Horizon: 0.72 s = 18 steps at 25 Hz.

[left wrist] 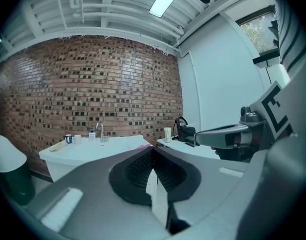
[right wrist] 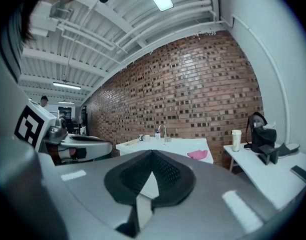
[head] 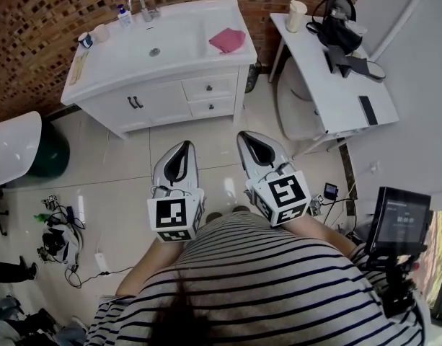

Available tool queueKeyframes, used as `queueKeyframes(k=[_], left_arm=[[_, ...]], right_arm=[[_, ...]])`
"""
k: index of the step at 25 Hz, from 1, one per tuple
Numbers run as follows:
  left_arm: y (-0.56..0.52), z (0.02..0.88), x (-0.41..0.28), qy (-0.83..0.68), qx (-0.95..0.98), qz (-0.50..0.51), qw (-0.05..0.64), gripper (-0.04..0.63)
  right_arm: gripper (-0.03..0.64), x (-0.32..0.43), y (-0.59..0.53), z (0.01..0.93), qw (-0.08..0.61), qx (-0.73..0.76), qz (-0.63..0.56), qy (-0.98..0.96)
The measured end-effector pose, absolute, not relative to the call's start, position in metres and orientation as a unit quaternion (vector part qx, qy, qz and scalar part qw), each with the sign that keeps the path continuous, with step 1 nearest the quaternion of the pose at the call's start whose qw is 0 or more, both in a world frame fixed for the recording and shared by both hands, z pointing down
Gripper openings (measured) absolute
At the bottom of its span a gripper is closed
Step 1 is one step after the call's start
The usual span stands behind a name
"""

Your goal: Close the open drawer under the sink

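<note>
The white sink cabinet [head: 163, 99] stands against the brick wall at the top of the head view. Two small drawers [head: 210, 87] sit one above the other on its right side, and from here I cannot tell whether either juts out. Both grippers hang close to my body over the tiled floor, well short of the cabinet. My left gripper [head: 184, 144] is shut with nothing in it, its jaws meeting at the tip [left wrist: 153, 149]. The right gripper [head: 244, 134] is also shut and empty [right wrist: 152, 152]. Both gripper views look at the sink top [left wrist: 93, 149] from a distance.
A pink cloth [head: 227, 40], a faucet [head: 140, 6] and mugs lie on the sink top. A white table [head: 329, 71] with a cup and a black bag stands at the right. A white chair [head: 11, 146] and cables [head: 58, 233] are at the left, a monitor stand [head: 401, 225] at the lower right.
</note>
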State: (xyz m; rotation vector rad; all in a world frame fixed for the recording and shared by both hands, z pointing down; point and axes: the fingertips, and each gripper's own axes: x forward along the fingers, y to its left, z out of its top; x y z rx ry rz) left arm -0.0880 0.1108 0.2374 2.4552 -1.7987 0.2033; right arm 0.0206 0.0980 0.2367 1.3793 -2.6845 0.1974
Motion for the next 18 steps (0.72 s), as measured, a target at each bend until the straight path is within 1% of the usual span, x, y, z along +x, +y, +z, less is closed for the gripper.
queueKeyframes(k=[18], left_arm=[[0.121,0.246,-0.079,-0.588,0.804,0.068,0.054,0.017]], right_arm=[[0.000,0.014,0.099,0.242,0.066,0.445,0.068,-0.890]])
